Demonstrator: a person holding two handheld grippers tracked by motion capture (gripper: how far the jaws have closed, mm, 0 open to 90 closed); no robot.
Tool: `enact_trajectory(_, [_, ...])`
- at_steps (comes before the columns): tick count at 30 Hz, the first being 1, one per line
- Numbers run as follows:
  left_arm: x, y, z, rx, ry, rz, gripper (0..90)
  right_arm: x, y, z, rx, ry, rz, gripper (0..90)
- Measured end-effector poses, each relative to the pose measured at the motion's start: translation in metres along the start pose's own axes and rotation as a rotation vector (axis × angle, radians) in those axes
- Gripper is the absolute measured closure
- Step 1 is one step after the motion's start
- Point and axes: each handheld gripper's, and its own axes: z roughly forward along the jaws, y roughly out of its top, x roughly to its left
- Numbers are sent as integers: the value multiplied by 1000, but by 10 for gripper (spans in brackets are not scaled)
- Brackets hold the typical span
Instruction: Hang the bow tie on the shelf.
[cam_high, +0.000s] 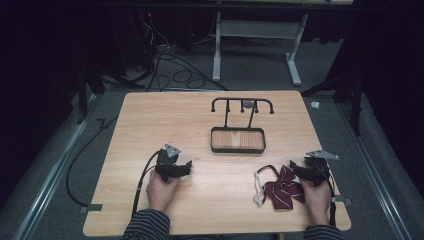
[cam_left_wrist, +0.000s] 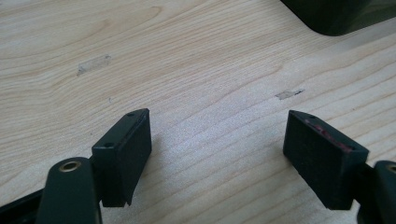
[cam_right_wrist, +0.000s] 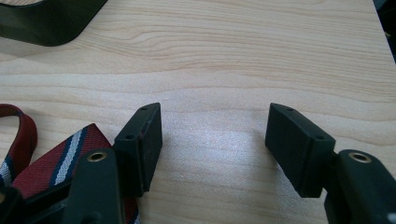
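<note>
A dark red striped bow tie (cam_high: 283, 191) with a white and red strap lies on the wooden table (cam_high: 150, 120) at the front right. My right gripper (cam_high: 298, 170) rests on the table just right of it, open, with bare wood between its jaws; the bow tie (cam_right_wrist: 56, 158) shows at the left of the right gripper view beside the left fingertip (cam_right_wrist: 140, 144). My left gripper (cam_high: 187, 166) sits at the front left, open over bare wood (cam_left_wrist: 215, 140). A black hook rack on a wood-bottomed tray (cam_high: 238, 140) stands mid-table.
The rack's black hooks (cam_high: 242, 104) rise behind its tray. Cables trail from both grippers off the table's front. A white table frame (cam_high: 255, 45) and loose cables stand on the floor beyond the far edge.
</note>
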Motion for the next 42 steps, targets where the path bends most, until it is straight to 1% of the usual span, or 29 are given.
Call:
enact_trajectory(7, [0, 0, 0, 0, 0, -1, 240, 0, 1, 0, 0, 1, 0, 380])
enact_trajectory(10, [0, 0, 0, 0, 0, -1, 240, 0, 1, 1, -5, 21, -20, 448])
enact_trajectory(12, [0, 0, 0, 0, 0, -1, 240, 1, 2, 0, 1, 24, -29, 484])
enact_trajectory(14, [0, 0, 0, 0, 0, -1, 240, 1, 2, -1, 4, 17, -32, 498])
enact_trajectory(16, [0, 0, 0, 0, 0, -1, 240, 3, 2, -6, -12, 34, -24, 525])
enact_trajectory(17, [0, 0, 0, 0, 0, -1, 240, 3, 2, -6, -12, 34, -24, 525])
enact_trajectory(18, [0, 0, 0, 1, -2, -2, 240, 5, 3, -10, -19, 44, -32, 540])
enact_trajectory(19, [0, 0, 0, 1, -2, -2, 240, 5, 3, -10, -19, 44, -32, 540])
enact_trajectory(21, [0, 0, 0, 1, -2, -2, 240, 8, 4, -16, -29, 60, -40, 556])
enact_trajectory(22, [0, 0, 0, 2, -2, -2, 240, 10, 5, -22, -46, 76, -46, 565])
enact_trajectory(24, [0, 0, 0, 1, -2, -2, 240, 13, 6, -28, -65, 94, -49, 570])
enact_trajectory(26, [0, 0, 0, 1, -2, -2, 240, 16, 7, -34, -79, 109, -62, 578])
enact_trajectory(28, [0, 0, 0, 2, -2, -2, 240, 21, 8, -39, -90, 128, -65, 588])
enact_trajectory(29, [0, 0, 0, 2, -2, -2, 240, 21, 8, -39, -90, 128, -65, 588])
enact_trajectory(30, [0, 0, 0, 0, -1, -3, 240, 26, 9, -42, -99, 152, -82, 597])
enact_trajectory(32, [0, 0, 0, 1, -2, -2, 240, 31, 11, -44, -98, 177, -88, 603])
enact_trajectory(36, [0, 0, 0, 1, -2, -3, 240, 43, 13, -47, -100, 217, -124, 615])
enact_trajectory(38, [0, 0, 0, 1, -2, -2, 240, 48, 13, -47, -100, 230, -142, 619])
enact_trajectory(39, [0, 0, 0, 1, -2, -2, 240, 51, 14, -47, -96, 236, -141, 620])
enact_trajectory(40, [0, 0, 0, 1, -2, -3, 240, 54, 14, -47, -97, 243, -155, 621])
enact_trajectory(42, [0, 0, 0, 1, -2, -2, 240, 59, 15, -46, -94, 254, -168, 625])
